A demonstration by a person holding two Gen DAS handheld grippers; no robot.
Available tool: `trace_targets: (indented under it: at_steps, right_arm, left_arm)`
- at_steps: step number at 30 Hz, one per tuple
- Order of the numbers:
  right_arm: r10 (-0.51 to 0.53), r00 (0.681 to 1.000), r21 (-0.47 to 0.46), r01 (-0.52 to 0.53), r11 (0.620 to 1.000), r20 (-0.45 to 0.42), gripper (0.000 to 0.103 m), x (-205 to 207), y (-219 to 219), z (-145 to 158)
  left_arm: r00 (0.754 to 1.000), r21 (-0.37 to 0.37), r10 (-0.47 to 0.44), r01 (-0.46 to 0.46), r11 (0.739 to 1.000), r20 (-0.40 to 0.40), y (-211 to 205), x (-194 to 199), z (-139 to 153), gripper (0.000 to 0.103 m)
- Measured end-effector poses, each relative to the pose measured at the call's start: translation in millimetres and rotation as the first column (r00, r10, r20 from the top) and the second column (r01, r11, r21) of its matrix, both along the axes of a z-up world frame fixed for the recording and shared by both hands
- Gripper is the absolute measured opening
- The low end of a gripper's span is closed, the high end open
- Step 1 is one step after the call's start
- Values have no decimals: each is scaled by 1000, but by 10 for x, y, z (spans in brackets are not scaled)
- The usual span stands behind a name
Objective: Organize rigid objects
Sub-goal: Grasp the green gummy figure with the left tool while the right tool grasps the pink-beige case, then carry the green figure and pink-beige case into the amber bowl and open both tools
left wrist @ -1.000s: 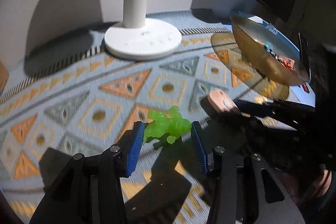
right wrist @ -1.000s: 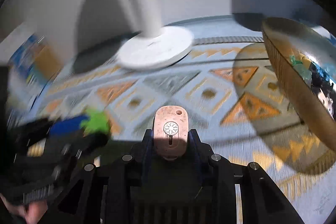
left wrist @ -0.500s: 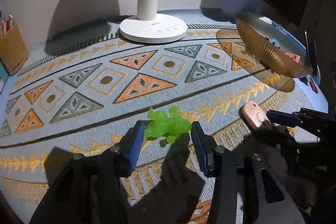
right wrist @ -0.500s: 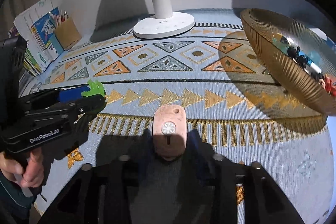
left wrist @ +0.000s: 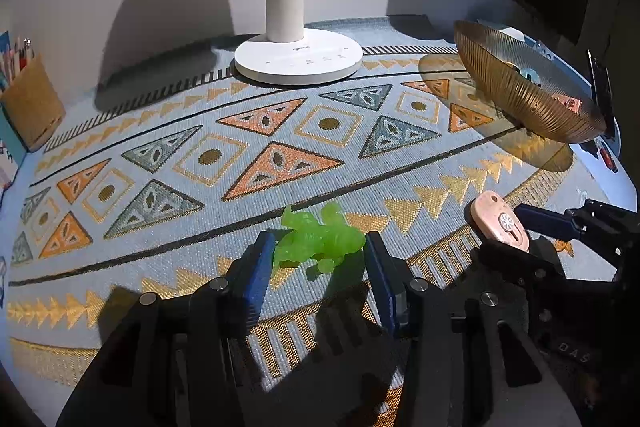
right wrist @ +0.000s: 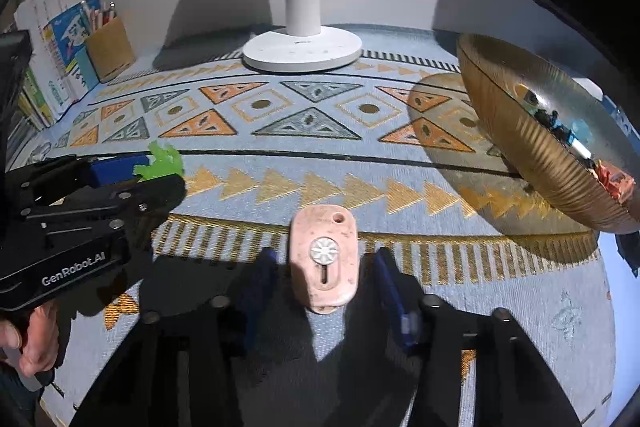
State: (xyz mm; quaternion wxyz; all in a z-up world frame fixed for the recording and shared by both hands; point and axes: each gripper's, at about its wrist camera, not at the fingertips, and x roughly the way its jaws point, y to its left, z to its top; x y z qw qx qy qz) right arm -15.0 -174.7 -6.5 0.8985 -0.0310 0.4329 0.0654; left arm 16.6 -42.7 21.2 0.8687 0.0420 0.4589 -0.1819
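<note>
A translucent green toy figure (left wrist: 318, 239) sits between the blue pads of my left gripper (left wrist: 316, 259), which is shut on it above the patterned cloth; it also shows in the right wrist view (right wrist: 160, 163). A pink oblong piece with a white dial (right wrist: 324, 259) lies between the pads of my right gripper (right wrist: 324, 291), whose jaws now stand apart from its sides. The pink piece also shows in the left wrist view (left wrist: 500, 227). A ribbed golden bowl (right wrist: 536, 151) with several small toys stands at the right.
A white lamp base (left wrist: 298, 61) stands at the back centre. A tan pencil holder (right wrist: 108, 47) and books (right wrist: 52, 51) stand at the back left. The patterned cloth (left wrist: 280, 163) covers the table, and its front right edge lies near the bowl (left wrist: 520, 95).
Both grippers pulled back from the lamp toward the front of the cloth. My right gripper's jaws opened from around the pink piece. My left gripper still holds the green figure.
</note>
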Motion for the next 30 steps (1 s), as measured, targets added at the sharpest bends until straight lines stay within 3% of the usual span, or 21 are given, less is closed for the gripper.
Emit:
trace_targets:
  at_steps: [3,9,13,17,25,30]
  right_arm:
    - [25,1000,-4,-25,1000,7,34,-13,39,6]
    - [77,996,-33,-76,997,35,34,-108,163,31]
    - [115,993,12,-115,993,42,34,-221,236,70]
    - [118,990,23,-120,992,77,34,-327,221,206]
    - [-25,980,139,-2,990,197,34,-466,-343,794]
    - [-172,940,173,124,977,296,34,-593,-927,1323]
  left_arm:
    - [1000,7,-1,1,1000,4,-10,-6,-1,43]
    - [1000,26,0,0,1000,19,-37,-25,9,43]
    - [999,34,0,-1,999,32,-49,-48,35,43]
    - [999,-1,10,-10,1000,41,-39,-118,149,43]
    - [985,-111,-12,32,993,172,-116,-192,922,43]
    - [962,-180,-46,97,979,269,-313,-137,1445,43]
